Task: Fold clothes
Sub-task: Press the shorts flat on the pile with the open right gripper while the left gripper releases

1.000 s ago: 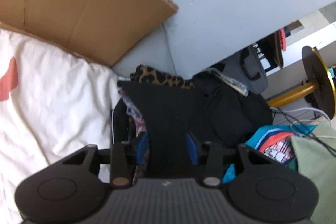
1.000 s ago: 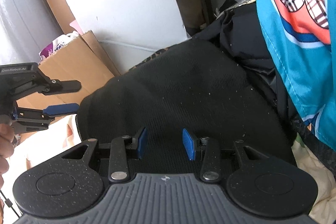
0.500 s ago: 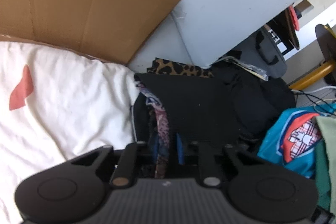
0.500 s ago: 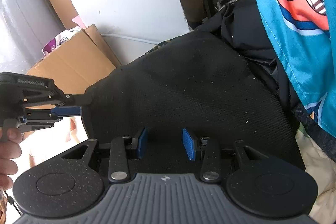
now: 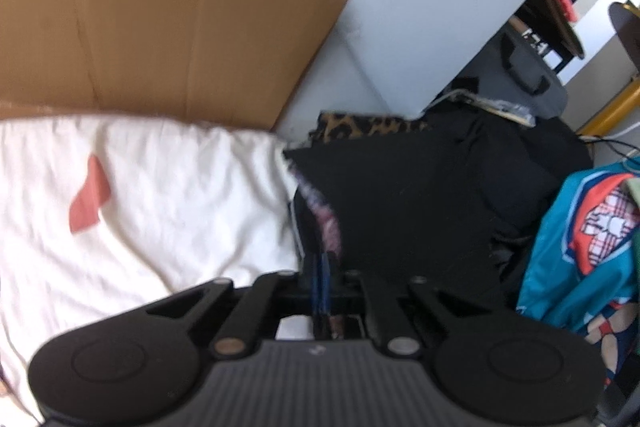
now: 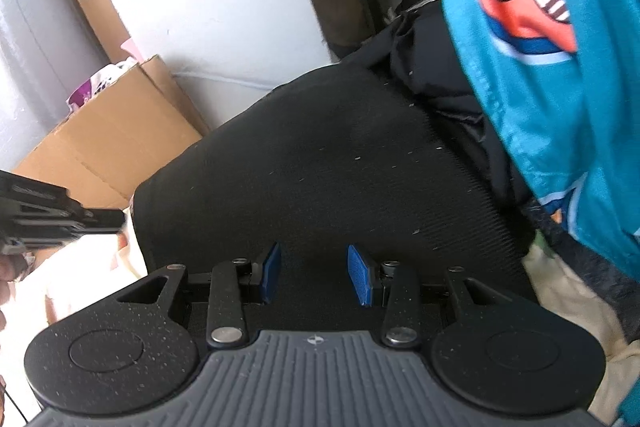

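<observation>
Only left wrist view shows leopard-print cloth point(image 5: 372, 127), white sheet point(image 5: 160, 207).

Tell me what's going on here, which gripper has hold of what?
A person is folding clothes with a gripper in each hand. The left gripper has just been closing and is now shut on the left edge of the black garment, where a patterned layer shows beneath it. The right gripper is open, its jaws apart over the same garment without pinching it. The garment lies on a pile beside a white sheet, with a teal shirt at its right.
</observation>
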A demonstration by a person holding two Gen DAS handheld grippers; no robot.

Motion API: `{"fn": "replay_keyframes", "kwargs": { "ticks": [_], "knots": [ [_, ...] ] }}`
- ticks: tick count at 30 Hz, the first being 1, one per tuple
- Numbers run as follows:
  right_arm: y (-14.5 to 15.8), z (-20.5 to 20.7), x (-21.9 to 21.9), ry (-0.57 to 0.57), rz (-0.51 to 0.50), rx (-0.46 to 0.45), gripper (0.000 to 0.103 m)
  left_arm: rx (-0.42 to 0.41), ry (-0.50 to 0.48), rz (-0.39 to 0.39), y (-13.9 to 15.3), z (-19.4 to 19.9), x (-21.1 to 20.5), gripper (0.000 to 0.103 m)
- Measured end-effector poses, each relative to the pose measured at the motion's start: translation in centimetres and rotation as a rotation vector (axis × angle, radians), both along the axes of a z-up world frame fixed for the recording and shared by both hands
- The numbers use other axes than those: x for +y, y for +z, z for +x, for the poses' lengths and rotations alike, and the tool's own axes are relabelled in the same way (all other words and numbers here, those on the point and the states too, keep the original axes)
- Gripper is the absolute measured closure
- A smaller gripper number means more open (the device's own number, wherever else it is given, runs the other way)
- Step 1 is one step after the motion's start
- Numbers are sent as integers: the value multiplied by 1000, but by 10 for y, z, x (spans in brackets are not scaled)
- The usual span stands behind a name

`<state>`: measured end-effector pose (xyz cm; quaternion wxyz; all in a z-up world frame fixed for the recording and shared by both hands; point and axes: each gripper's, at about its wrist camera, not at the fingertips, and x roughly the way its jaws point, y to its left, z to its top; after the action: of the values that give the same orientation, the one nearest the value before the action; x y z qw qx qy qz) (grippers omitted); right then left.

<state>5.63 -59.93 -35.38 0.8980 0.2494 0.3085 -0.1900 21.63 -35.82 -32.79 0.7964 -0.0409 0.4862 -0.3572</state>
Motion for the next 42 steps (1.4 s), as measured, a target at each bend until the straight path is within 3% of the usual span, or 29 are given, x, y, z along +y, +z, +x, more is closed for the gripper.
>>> {"fn": "replay_keyframes", "kwargs": {
  "ticks": [6,12,16,19,22,25,31,35,42],
  "knots": [
    [3,1,-10,-22,-15,-11,62,-43,-70,-32,13,-4,-27,99],
    [4,17,-15,-15,-53,-19,62,-66,-122,-11,-7,-5,-61,96],
    [-2,32,-19,0,-63,-2,62,-68,-130,22,-23,-7,-68,96],
    [-12,39,-22,-1,-46,25,62,-73,-125,44,-37,-5,-70,101],
    [-22,42,-20,0,-44,45,61,-32,-102,37,-50,3,-70,100],
    [-29,43,-18,9,-53,64,61,-48,-112,41,-53,3,-73,100],
    [-35,29,-17,7,-56,82,61,-45,-120,7,-48,3,-65,100],
    [-34,18,-17,7,-60,94,61,-86,-119,-19,-41,-8,-47,100],
    [-29,-2,-15,-9,-44,116,61,-81,-83,1,-30,-18,-18,99]
  ]
}}
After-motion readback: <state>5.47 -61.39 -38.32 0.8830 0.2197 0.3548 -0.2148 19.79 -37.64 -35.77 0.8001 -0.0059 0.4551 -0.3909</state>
